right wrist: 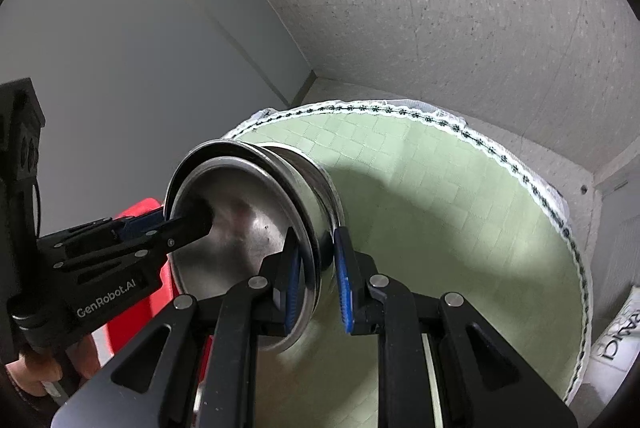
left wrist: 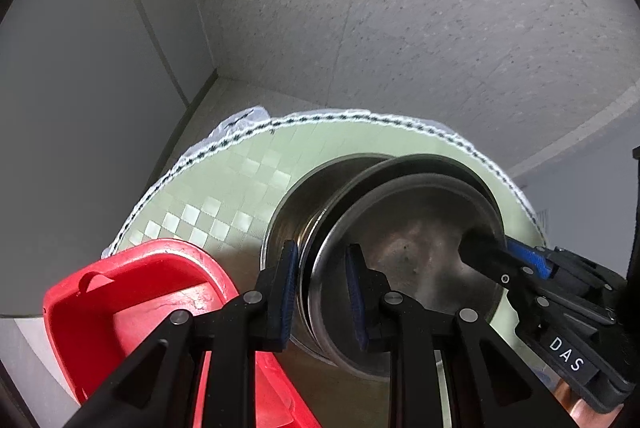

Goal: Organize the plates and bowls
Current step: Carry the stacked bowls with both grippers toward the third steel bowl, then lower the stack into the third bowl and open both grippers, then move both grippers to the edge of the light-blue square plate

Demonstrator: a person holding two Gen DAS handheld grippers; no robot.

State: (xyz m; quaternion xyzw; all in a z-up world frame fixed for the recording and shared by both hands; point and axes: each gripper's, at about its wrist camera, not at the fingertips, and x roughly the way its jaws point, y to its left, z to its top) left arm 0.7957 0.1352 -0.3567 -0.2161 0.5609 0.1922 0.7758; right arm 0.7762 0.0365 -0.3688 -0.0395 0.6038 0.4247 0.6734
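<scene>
- Left wrist view: my left gripper [left wrist: 322,294] is clamped on the near rim of the steel stack, one blue pad outside the rim and one inside the top dish.
- The stack is a shallow steel plate [left wrist: 420,252] sitting in a steel bowl [left wrist: 286,211]; the bowl's wall shows at about 10 o'clock from the plate.
- My right gripper [left wrist: 486,248] comes in from 4 o'clock and bites the far rim of the same stack, its dark finger lying inside the plate.
- A red tray [left wrist: 132,300] sits at 8 o'clock, just beside the bowl; whether they touch I cannot tell.
- A round green mat [left wrist: 240,171] with a white stitched edge lies under the stack, reaching from 9 to 3 o'clock.
- Right wrist view: my right gripper [right wrist: 314,278] is closed on the stack's rim at 6 o'clock, the plate [right wrist: 236,224] on the left of the pads and the bowl [right wrist: 316,187] wall between them.
- My left gripper [right wrist: 176,224] enters from 9 o'clock, its finger resting inside the plate.
- A hand [right wrist: 36,372] shows at 8 o'clock under that gripper.
- The stack looks tilted toward this camera over the mat [right wrist: 460,228]; I cannot tell if it rests on it.
- The tray [right wrist: 140,211] peeks out at 9 o'clock behind the left gripper.
</scene>
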